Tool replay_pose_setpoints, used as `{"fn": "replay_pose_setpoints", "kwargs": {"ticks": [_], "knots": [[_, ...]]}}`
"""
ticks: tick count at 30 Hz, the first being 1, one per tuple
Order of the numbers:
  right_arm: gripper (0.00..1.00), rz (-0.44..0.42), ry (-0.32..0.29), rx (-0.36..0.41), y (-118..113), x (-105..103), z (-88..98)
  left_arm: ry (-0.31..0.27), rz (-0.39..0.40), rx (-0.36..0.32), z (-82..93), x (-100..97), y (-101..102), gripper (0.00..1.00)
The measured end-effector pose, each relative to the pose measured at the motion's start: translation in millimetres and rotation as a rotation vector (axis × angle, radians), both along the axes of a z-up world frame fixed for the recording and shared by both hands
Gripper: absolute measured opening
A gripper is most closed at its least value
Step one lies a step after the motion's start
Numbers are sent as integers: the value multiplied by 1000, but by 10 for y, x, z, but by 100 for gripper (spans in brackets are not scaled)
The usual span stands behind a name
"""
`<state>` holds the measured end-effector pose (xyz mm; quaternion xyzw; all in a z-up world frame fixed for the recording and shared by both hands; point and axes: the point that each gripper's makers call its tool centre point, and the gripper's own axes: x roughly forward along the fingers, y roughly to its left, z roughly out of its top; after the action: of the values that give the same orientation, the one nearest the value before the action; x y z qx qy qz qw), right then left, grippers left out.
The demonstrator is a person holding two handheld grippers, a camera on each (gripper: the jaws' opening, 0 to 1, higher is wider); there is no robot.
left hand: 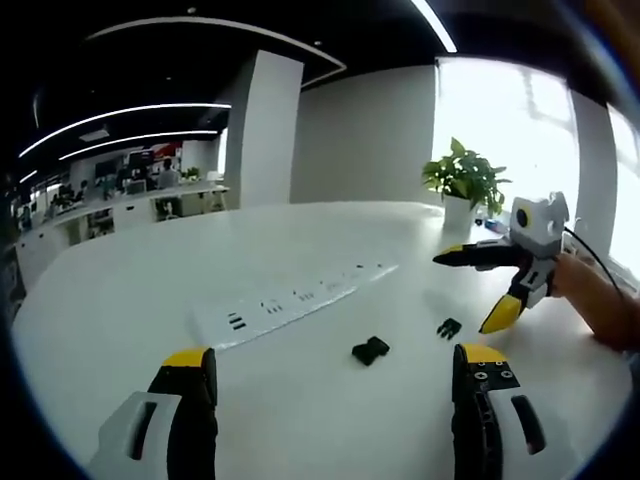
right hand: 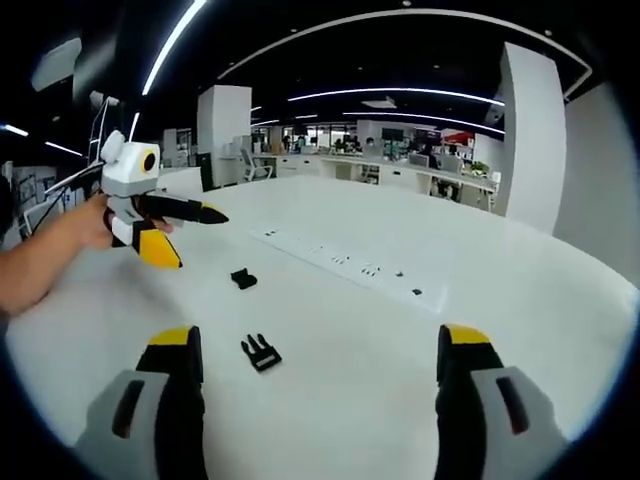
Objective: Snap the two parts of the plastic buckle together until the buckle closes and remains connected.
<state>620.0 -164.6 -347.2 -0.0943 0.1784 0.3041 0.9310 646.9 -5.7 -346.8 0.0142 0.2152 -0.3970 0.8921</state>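
Two black buckle parts lie apart on the white table (left hand: 130,290). The socket half (left hand: 370,350) (right hand: 243,279) lies just ahead of my left gripper (left hand: 335,355), between its wide-open jaws. The pronged half (left hand: 449,326) (right hand: 261,352) lies closer to my right gripper (right hand: 317,336), ahead of its left jaw. Both grippers are open and hold nothing. In the left gripper view the right gripper (left hand: 472,288) hovers open just above and right of the pronged half. In the right gripper view the left gripper (right hand: 190,235) hangs open up and left of the socket half.
A flush white power strip (left hand: 290,300) (right hand: 340,262) runs across the table's middle. A potted plant (left hand: 465,180) stands at the far edge by a bright window. A person's hand (left hand: 600,300) and forearm (right hand: 45,255) hold the grippers. Office desks line the background.
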Motion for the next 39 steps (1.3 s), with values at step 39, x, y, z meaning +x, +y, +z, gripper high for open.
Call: {"fn": "replay_pose_setpoints", "kwargs": {"ticks": [39], "knots": [[85, 13, -26, -22, 3, 338, 19, -5, -7, 12, -111, 355, -50, 99]]}}
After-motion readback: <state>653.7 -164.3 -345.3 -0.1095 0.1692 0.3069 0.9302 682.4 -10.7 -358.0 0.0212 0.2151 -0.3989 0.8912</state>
